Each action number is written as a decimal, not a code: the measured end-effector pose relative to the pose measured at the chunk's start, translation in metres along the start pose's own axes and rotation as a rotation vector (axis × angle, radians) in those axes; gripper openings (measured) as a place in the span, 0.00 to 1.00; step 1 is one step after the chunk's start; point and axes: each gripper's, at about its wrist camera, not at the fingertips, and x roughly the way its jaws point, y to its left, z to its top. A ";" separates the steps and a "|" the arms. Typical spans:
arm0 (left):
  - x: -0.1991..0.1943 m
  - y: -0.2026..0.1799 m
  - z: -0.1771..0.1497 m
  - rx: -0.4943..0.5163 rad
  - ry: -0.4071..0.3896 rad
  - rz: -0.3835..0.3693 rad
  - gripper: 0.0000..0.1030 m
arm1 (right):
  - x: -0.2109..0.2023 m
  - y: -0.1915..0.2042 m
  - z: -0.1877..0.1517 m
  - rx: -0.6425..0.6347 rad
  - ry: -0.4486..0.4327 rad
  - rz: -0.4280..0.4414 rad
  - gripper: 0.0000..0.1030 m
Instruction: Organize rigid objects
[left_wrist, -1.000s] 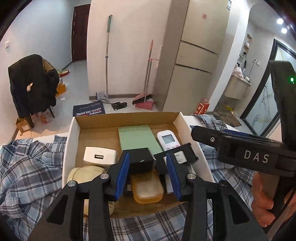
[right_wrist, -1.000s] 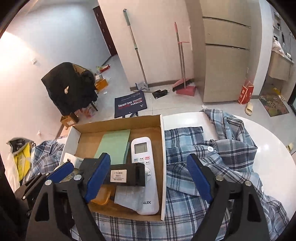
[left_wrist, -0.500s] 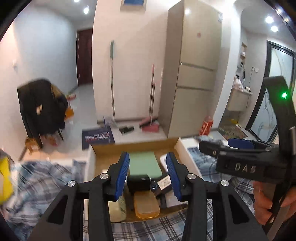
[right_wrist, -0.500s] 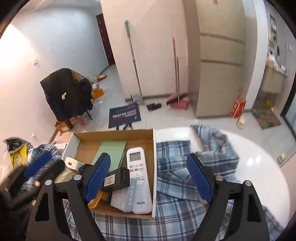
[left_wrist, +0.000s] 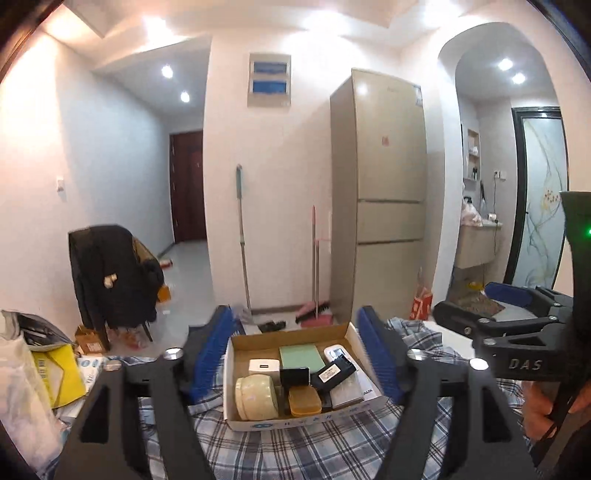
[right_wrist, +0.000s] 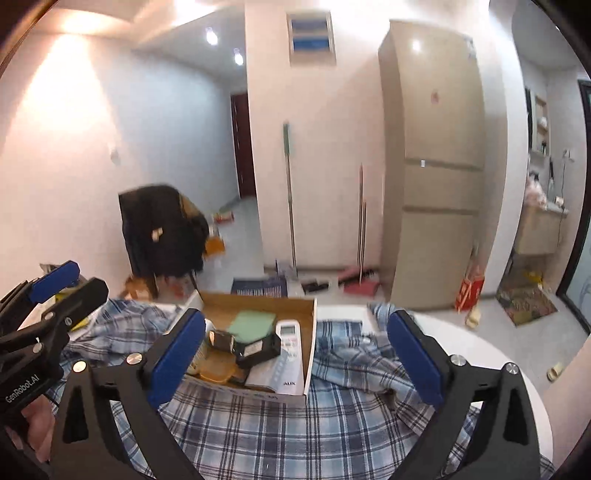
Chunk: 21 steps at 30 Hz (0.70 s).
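Observation:
An open cardboard box (left_wrist: 300, 421) (right_wrist: 308, 362) stands on a blue plaid cloth (left_wrist: 317, 450) (right_wrist: 280, 435) on a white table. It holds a white remote (left_wrist: 334, 353) (right_wrist: 287, 334), a green pad (left_wrist: 299, 356) (right_wrist: 251, 322), a white charger (left_wrist: 263, 367), a cream round jar (left_wrist: 255, 397), an amber case (left_wrist: 304, 399) (right_wrist: 218, 371) and black blocks (left_wrist: 334, 373) (right_wrist: 258, 349). My left gripper (left_wrist: 299, 354) is open and empty, raised back from the box. My right gripper (right_wrist: 299, 354) is open and empty, raised over the cloth right of the box.
A yellow bag (left_wrist: 55, 369) and papers lie at the table's left. On the floor beyond stand a chair with a black coat (left_wrist: 110, 277), a mop (left_wrist: 242, 240), a broom (left_wrist: 316, 288) and a tall fridge (left_wrist: 384, 192). The white table edge (right_wrist: 517, 369) curves at right.
Both grippers have lifted and pulled back from the box, so it looks smaller. The left gripper's jaws have opened wide and let go of the black block, which lies in the box.

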 end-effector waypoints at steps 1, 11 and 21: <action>-0.008 0.000 -0.002 0.002 -0.021 0.009 0.87 | -0.008 0.001 -0.002 -0.004 -0.018 0.002 0.96; -0.072 -0.018 -0.053 0.129 -0.230 0.092 1.00 | -0.043 -0.011 -0.048 0.059 -0.104 0.108 1.00; -0.053 -0.017 -0.102 0.087 -0.165 0.125 1.00 | -0.039 0.008 -0.095 -0.059 -0.174 0.029 1.00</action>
